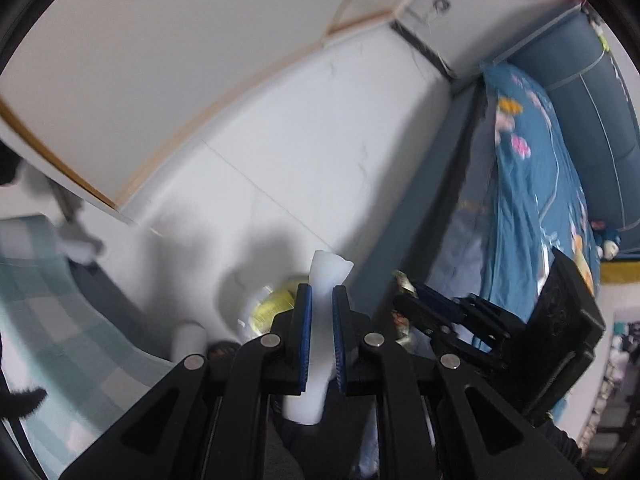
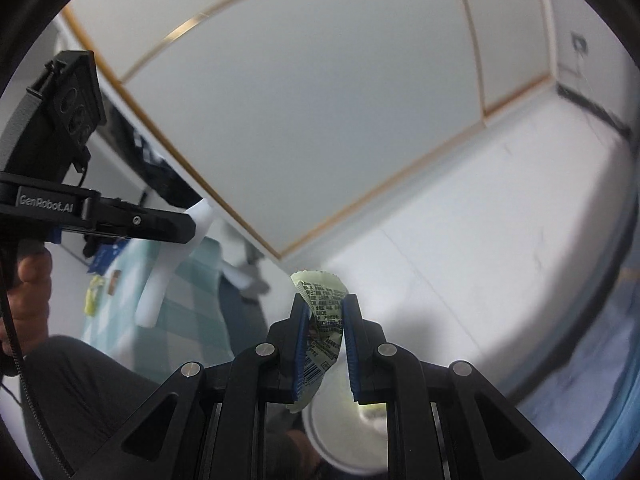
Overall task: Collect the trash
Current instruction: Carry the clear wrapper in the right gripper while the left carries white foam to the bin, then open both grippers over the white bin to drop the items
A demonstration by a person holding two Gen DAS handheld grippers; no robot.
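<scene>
My left gripper (image 1: 321,300) is shut on a white foam strip (image 1: 320,344) that stands upright between its blue pads; the strip also shows in the right wrist view (image 2: 160,280), hanging from the left gripper at the left. My right gripper (image 2: 325,312) is shut on a crumpled pale green wrapper (image 2: 322,320) with black print and a barcode. In the left wrist view the right gripper (image 1: 416,300) sits close to the right with the wrapper (image 1: 404,284) in it. A white bin (image 2: 348,432) with yellowish trash inside lies just below the right gripper.
A white wardrobe with wood trim fills the background. A checked teal cloth (image 1: 60,320) lies at the left with small bits (image 2: 93,296) on it. A blue patterned bed cover (image 1: 528,184) hangs at the right. The white floor is between them.
</scene>
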